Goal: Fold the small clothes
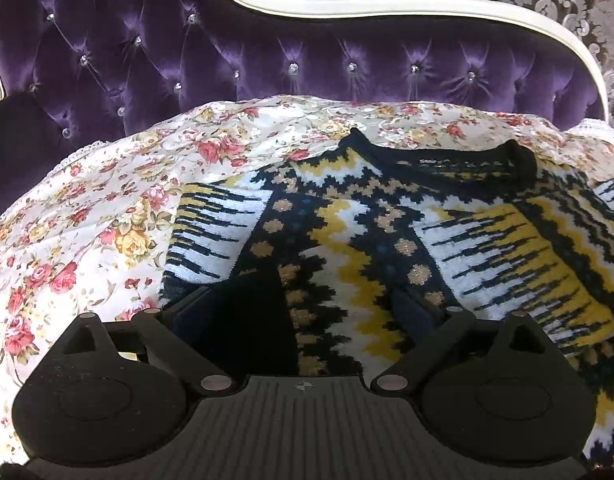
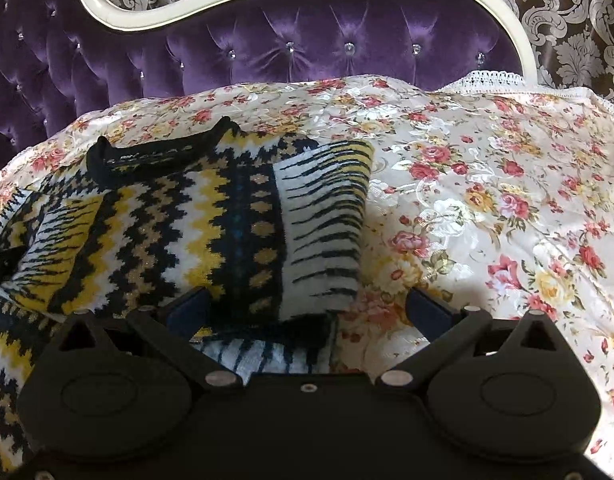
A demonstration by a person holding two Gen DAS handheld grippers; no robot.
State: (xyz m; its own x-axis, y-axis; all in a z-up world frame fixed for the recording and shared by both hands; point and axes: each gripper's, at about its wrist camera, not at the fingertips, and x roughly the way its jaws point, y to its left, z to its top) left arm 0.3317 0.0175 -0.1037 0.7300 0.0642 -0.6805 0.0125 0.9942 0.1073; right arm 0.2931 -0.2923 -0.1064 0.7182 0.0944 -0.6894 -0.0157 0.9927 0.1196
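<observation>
Between the spread fingers of the left gripper (image 1: 307, 300), the navy, yellow and white zigzag-knit sweater (image 1: 367, 240) is lying flat; the right gripper (image 2: 307, 304), equally spread, is hovering over its folded sleeve edge. Beyond, a floral bedspread (image 2: 487, 200) is meeting the purple tufted velvet headboard (image 1: 187, 60).

Navy, yellow and white patterned knit sweater (image 1: 387, 240) lies flat, collar farthest away.

No readable text

The sweater (image 1: 387, 216) has a small woven label (image 1: 435, 162) inside its collar, but the lettering is too blurred to read.
</observation>
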